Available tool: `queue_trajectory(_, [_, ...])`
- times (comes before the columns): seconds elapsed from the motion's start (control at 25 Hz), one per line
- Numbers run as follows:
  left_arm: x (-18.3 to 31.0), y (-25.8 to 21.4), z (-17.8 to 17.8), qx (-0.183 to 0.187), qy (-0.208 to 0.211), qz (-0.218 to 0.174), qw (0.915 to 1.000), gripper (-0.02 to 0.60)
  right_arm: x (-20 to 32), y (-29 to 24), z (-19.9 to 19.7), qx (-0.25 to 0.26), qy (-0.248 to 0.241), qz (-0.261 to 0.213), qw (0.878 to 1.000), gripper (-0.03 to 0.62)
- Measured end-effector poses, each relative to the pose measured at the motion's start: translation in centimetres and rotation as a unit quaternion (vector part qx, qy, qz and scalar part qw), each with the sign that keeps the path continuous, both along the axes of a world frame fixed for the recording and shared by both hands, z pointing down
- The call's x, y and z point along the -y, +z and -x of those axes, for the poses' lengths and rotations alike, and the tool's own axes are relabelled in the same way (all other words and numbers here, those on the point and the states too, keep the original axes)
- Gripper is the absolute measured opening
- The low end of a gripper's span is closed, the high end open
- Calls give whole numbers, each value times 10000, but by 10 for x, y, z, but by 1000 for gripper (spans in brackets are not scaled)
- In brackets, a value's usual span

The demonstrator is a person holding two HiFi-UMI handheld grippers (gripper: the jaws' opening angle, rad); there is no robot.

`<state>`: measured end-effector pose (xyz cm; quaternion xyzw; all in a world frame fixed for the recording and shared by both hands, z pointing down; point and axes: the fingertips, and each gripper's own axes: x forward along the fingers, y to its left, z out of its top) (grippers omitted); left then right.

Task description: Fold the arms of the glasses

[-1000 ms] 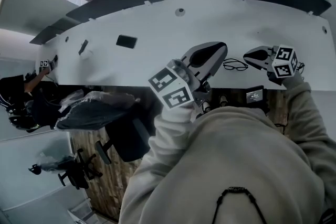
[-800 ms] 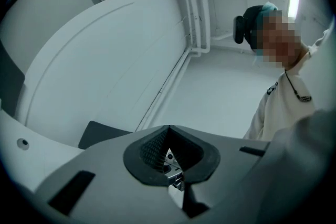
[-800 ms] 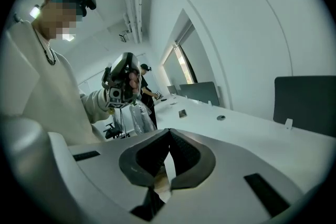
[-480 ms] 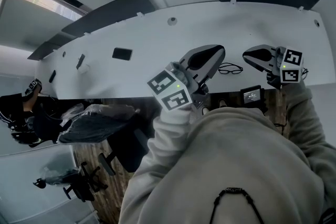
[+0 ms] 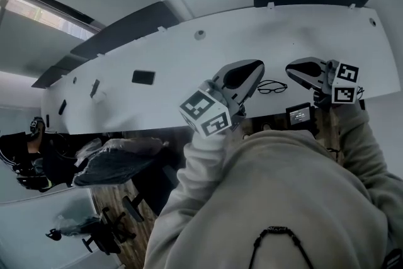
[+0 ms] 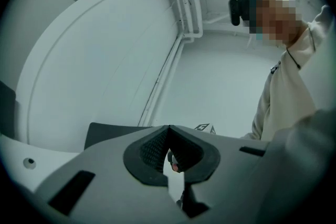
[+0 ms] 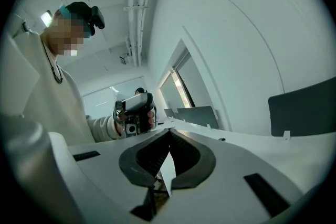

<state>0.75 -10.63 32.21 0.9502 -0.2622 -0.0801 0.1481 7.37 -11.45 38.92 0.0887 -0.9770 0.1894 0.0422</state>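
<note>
Glasses (image 5: 272, 87) lie on the white table (image 5: 176, 66), at three o'clock from your left gripper (image 5: 258, 66) and nine o'clock from your right gripper (image 5: 289, 68), touching neither. Both pairs of jaws are closed together on nothing. Whether the arms are folded is too small to tell, so this fits either an approach or a finished fold. No container shows.

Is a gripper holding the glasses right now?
No, the glasses lie free on the white table, with nothing gripping them.
</note>
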Motion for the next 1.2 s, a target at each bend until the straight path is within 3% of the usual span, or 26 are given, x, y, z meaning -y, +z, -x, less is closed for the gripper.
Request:
queue_trajectory(0.52, [1, 27, -14, 391, 33, 82, 9992, 5, -12, -6, -13, 249, 246, 209, 9992, 21])
queue_trajectory(1.2, [-8, 34, -21, 261, 131, 227, 9993, 5, -21, -4, -16, 183, 209, 149, 9995, 21])
